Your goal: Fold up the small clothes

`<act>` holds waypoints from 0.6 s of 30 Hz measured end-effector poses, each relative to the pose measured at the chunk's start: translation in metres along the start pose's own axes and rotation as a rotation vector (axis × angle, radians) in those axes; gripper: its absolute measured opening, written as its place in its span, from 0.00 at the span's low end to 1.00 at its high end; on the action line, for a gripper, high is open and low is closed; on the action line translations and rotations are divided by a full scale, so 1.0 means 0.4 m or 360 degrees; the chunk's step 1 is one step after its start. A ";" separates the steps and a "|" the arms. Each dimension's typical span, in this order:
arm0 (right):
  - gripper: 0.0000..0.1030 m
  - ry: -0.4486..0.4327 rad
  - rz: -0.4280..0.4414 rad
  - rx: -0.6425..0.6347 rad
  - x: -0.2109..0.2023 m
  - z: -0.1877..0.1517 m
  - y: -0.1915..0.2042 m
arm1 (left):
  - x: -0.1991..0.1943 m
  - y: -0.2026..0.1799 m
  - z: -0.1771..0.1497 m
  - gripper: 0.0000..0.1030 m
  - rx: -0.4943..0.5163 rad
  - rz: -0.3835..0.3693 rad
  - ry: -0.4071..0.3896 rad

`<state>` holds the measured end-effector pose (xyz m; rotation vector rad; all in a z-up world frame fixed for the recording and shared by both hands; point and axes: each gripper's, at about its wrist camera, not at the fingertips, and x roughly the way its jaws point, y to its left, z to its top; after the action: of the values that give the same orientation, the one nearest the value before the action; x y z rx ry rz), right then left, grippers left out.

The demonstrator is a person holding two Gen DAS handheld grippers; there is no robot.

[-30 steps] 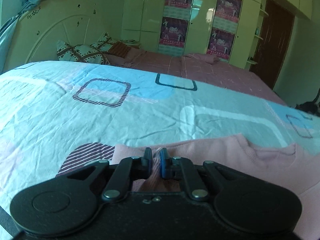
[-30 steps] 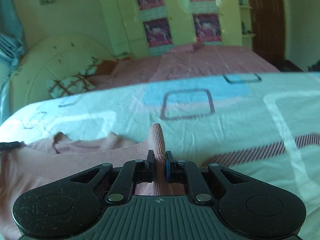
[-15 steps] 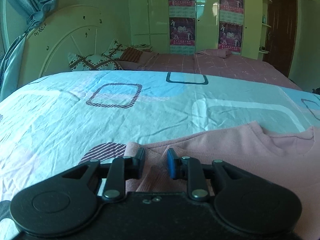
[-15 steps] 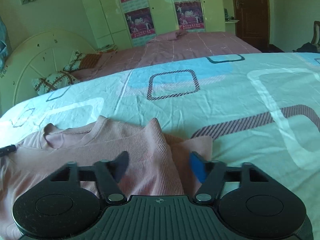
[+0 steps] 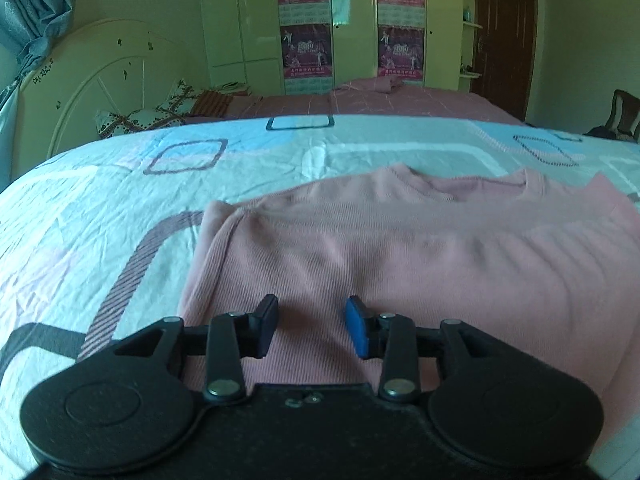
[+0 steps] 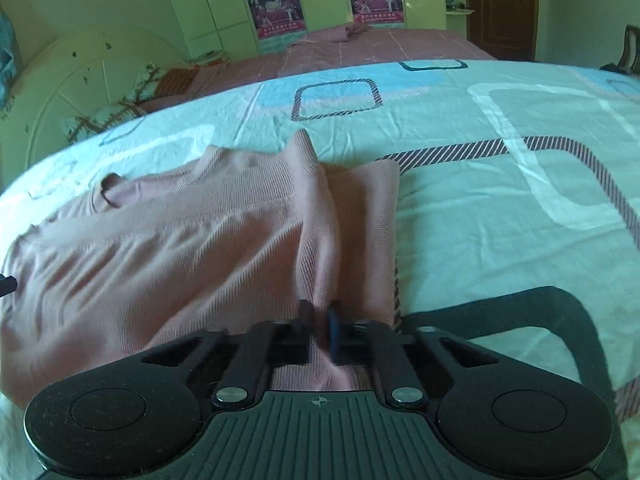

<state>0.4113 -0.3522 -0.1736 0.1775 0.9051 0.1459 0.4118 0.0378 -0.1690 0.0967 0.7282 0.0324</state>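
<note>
The left gripper (image 5: 312, 327), clenched on the pink top (image 5: 400, 256) a second ago, now hangs released over its near hem. The right gripper (image 6: 319, 330) let go and has re-clenched on a ridge of cloth — likely starting a sleeve fold. The top lies flat on the patterned bedsheet (image 5: 100, 208), long axis running away — neckline (image 5: 460, 186) at the far end.

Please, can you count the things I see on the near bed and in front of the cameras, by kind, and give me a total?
Pink knit garment: 1
Patterned bedsheet: 1
Hand-held grippers: 2, the left gripper open over the garment, the right gripper shut on a fold of it
Total: 4
</note>
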 end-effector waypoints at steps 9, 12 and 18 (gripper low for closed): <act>0.03 -0.0020 -0.0119 0.0050 -0.042 -0.019 -0.021 | -0.023 0.032 -0.002 0.38 -0.0131 0.0006 0.0011; 0.03 -0.0141 -0.0137 0.0006 -0.090 -0.018 0.014 | -0.071 0.025 0.013 0.38 -0.0131 -0.0070 -0.0070; 0.03 -0.0195 0.0092 -0.0066 -0.096 -0.019 0.189 | -0.065 -0.038 0.032 0.61 -0.0073 -0.0200 -0.0092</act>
<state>0.3780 -0.2855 -0.1325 0.1721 0.7744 0.2053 0.4006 0.0199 -0.1438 0.0077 0.6743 -0.0735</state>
